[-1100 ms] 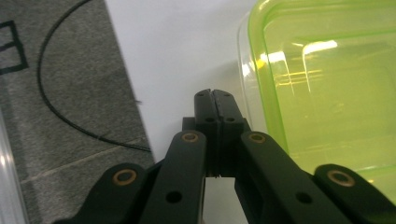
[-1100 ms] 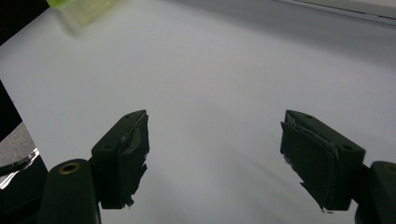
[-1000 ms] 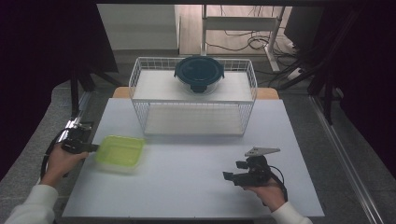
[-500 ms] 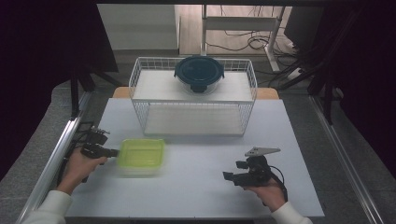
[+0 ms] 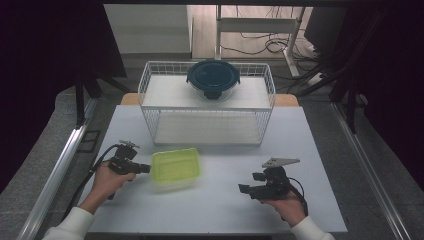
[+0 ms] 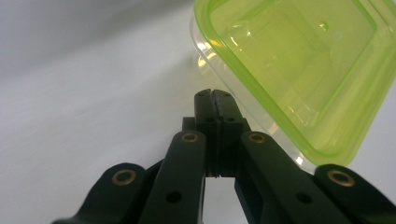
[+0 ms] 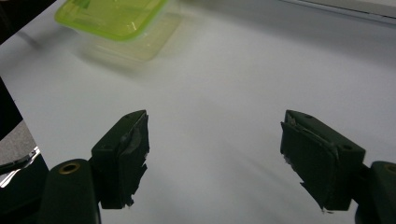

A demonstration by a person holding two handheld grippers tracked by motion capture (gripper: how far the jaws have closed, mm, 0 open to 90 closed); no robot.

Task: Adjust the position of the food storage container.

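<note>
White table in the high view carries a wire basket topped by a dark-lidded bowl, and a green-lidded container beside the left gripper. Left gripper view: its fingers are pressed together, empty, against the container's rim. Right gripper view: the right gripper has its fingers spread wide, empty.

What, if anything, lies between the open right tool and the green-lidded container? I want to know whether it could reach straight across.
Nothing visible: bare white table lies between the right tool and the green-lidded container. The shut left tool sits at the container's far side.
</note>
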